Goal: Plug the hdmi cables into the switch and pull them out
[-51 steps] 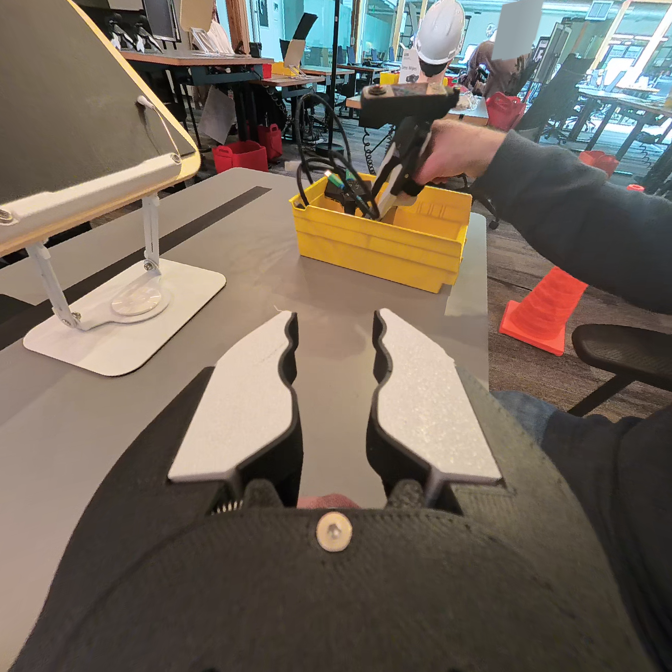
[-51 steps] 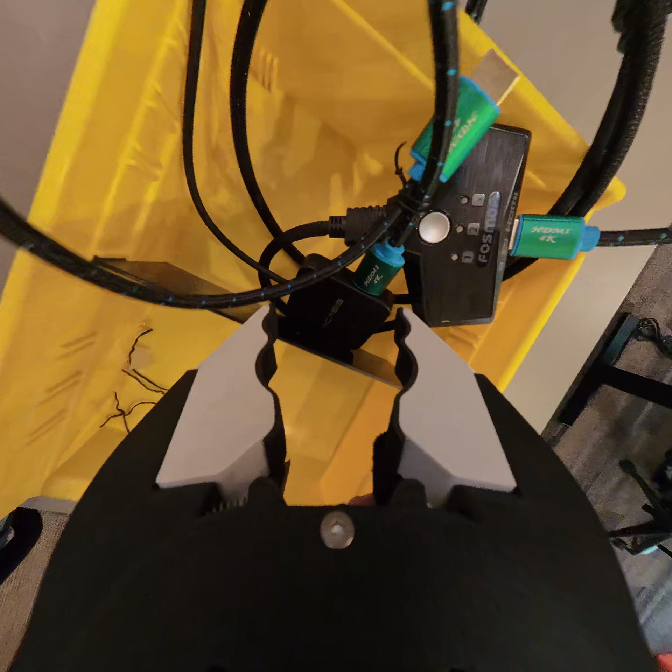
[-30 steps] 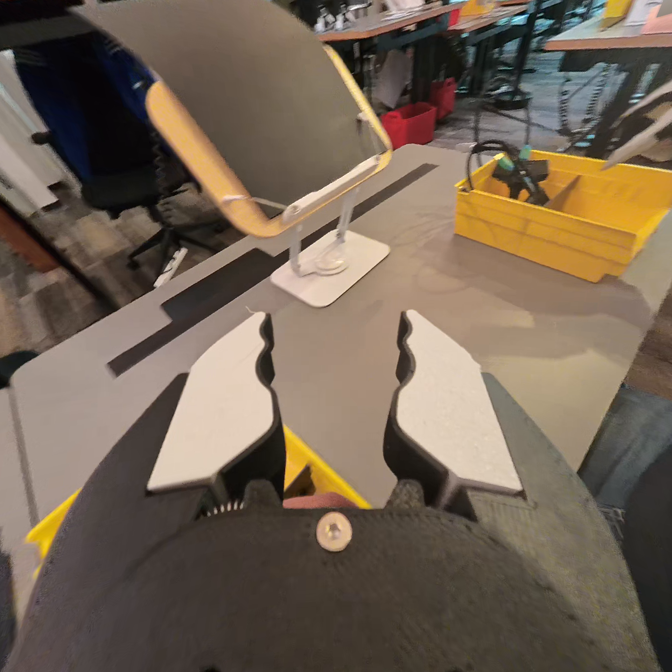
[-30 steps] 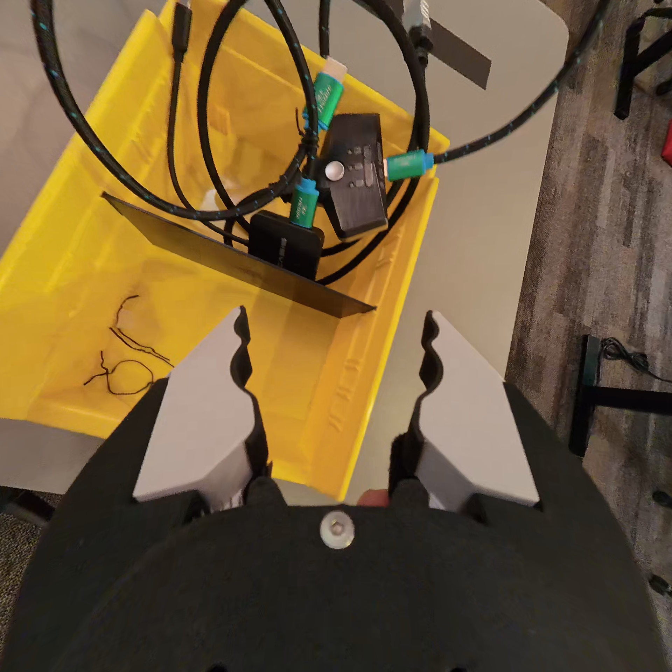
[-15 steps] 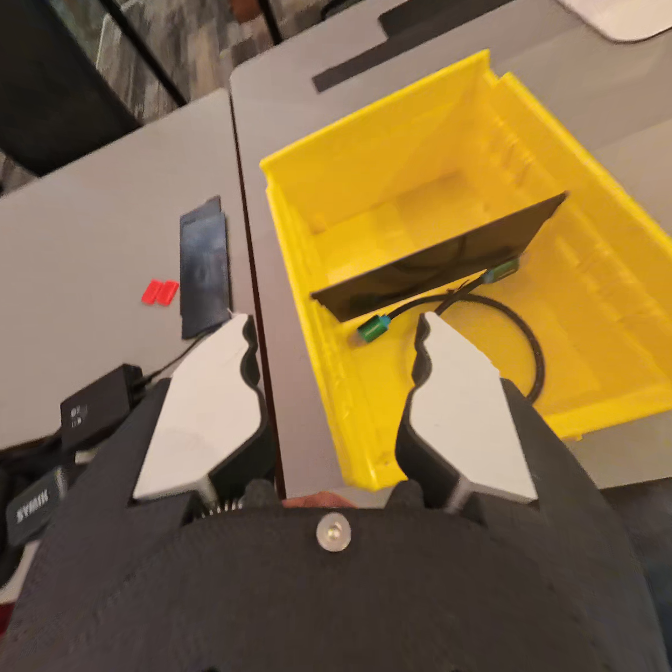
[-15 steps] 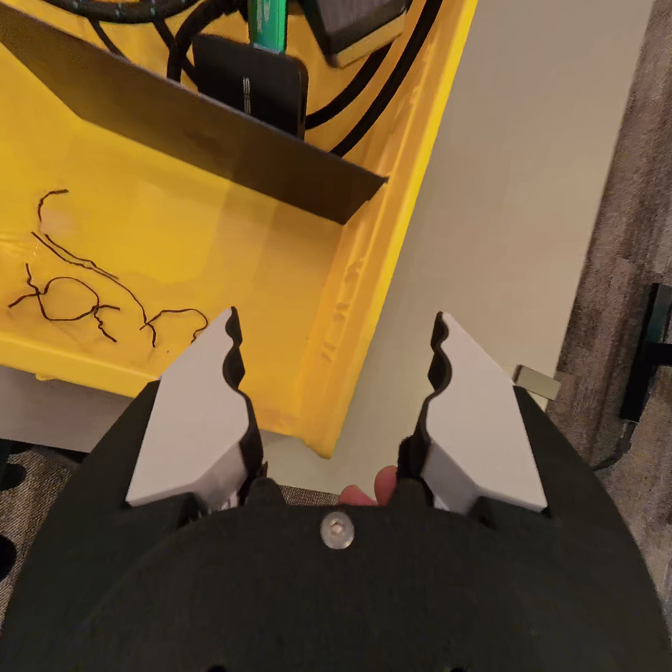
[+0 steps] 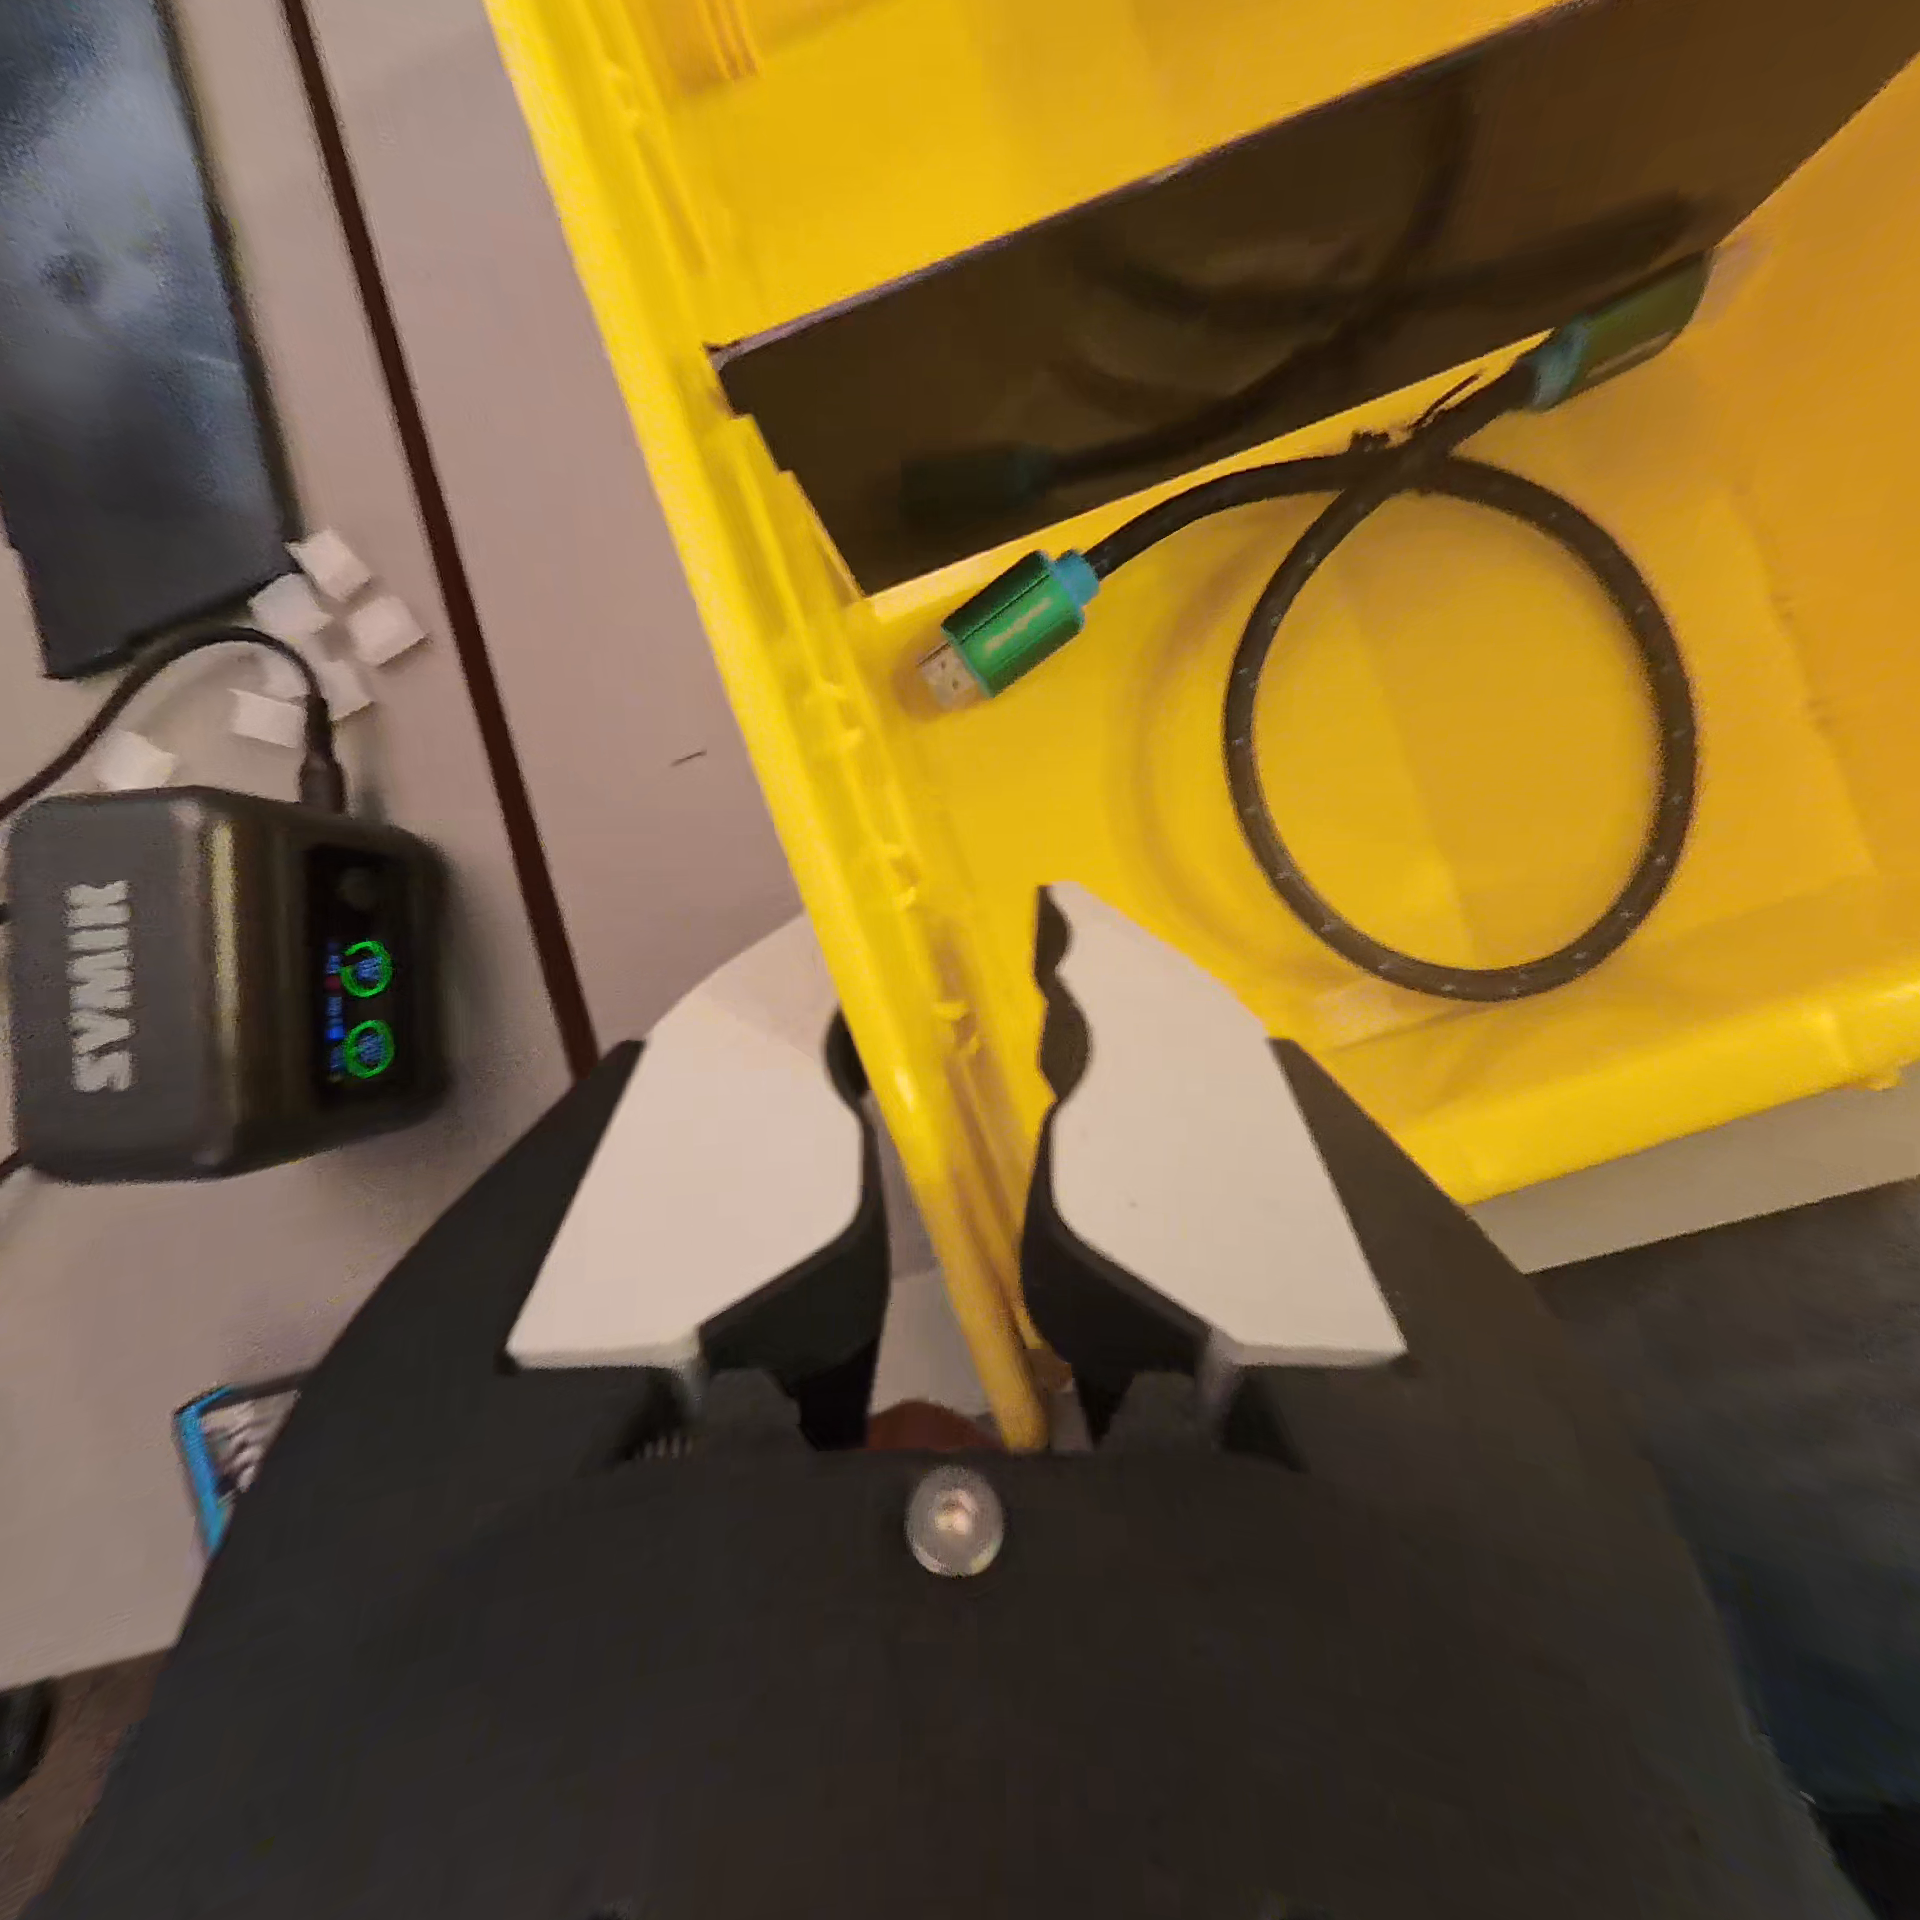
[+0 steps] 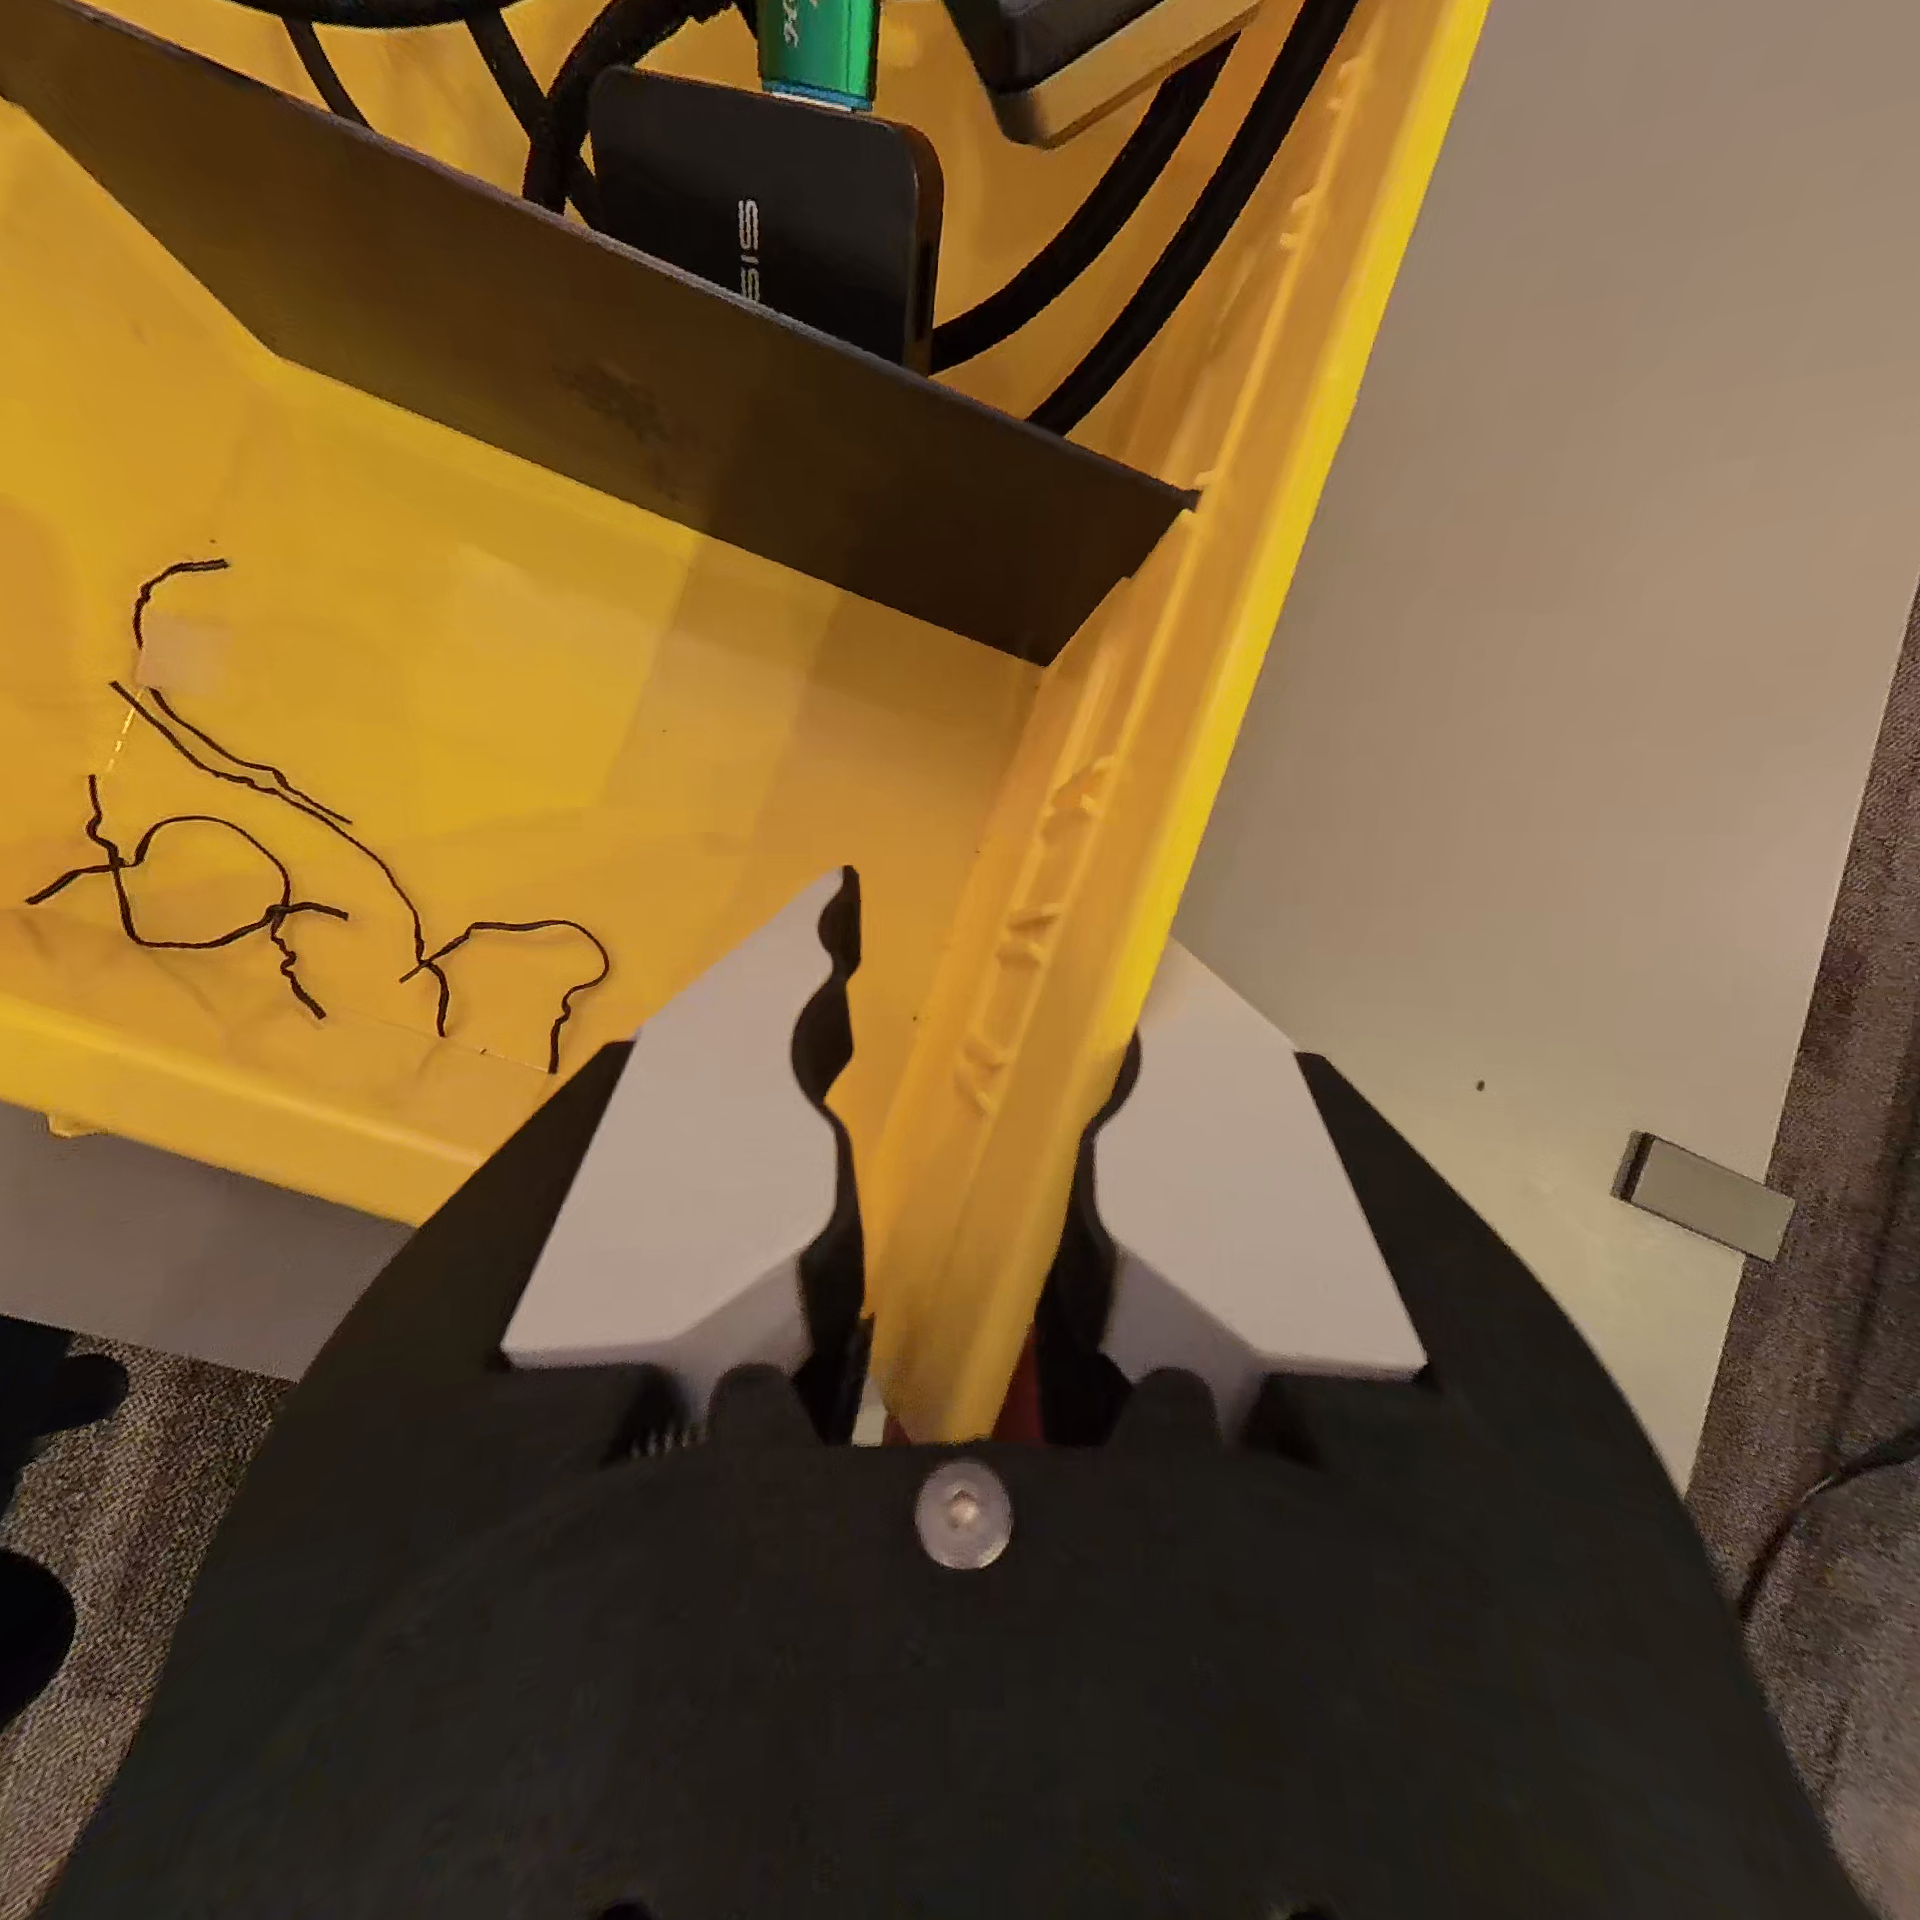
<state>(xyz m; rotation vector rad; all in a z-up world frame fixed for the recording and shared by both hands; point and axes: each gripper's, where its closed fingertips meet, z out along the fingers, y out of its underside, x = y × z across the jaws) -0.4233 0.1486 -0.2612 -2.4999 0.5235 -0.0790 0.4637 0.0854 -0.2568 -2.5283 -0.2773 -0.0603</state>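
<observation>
Grey table point(image 7: 644, 582): yellow bin point(image 7: 1351, 1101) (divider inside) holds coiled HDMI cable point(image 7: 1455, 727).

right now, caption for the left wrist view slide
Left hand-held gripper clamps yellow bin wall beside a coiled green-plug cable.

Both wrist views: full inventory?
left-view bin: 1, yellow, on table
right-view bin: 1, yellow, at table edge
dividers: 2, black, one across each bin
HDMI cable: 1, black with green plugs, coiled in left-view bin
green plug: 1, right-view bin, behind divider
switch: 1, black, cropped, same compartment
box: 1, black, against that divider
threads: several, black, right-view bin floor
lit device: 1, black, left of left-view bin
left gripper: 1, shut on left-view bin wall
right gripper: 1, shut on right-view bin wall
</observation>
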